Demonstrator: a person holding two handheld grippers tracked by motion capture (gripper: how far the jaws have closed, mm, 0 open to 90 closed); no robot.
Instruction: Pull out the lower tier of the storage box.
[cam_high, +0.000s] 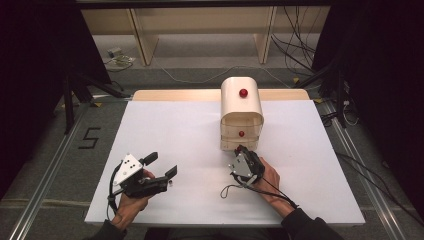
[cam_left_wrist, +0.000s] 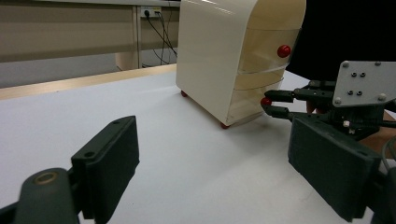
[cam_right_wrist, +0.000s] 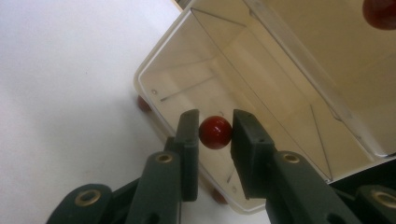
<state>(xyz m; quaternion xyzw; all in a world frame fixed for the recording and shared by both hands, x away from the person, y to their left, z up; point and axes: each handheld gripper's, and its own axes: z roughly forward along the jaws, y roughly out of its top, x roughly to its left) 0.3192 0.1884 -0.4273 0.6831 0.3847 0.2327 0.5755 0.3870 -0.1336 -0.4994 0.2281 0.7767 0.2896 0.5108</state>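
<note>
A cream cabinet (cam_high: 241, 107) (cam_left_wrist: 210, 56) with clear-fronted drawers stands at the table's far middle. My right gripper (cam_high: 240, 149) (cam_right_wrist: 215, 135) reaches up to its lowest drawer (cam_right_wrist: 261, 93), which looks empty. Both pads touch that drawer's red knob (cam_right_wrist: 215, 132) (cam_left_wrist: 266, 101), one on each side. Another red knob (cam_high: 241, 133) (cam_left_wrist: 283, 51) sits on the drawer above, and a third (cam_high: 243, 92) on the curved top. My left gripper (cam_high: 162, 165) (cam_left_wrist: 219, 172) rests on the table at the front left, open, with nothing between its fingers. It looks toward the right gripper (cam_left_wrist: 276, 103).
The white table sheet (cam_high: 190, 130) has free room on both sides of the cabinet. Small red feet (cam_left_wrist: 225, 125) (cam_right_wrist: 144, 103) hold the cabinet off the sheet. Wooden shelving and cables (cam_high: 295, 50) lie on the floor beyond the far edge.
</note>
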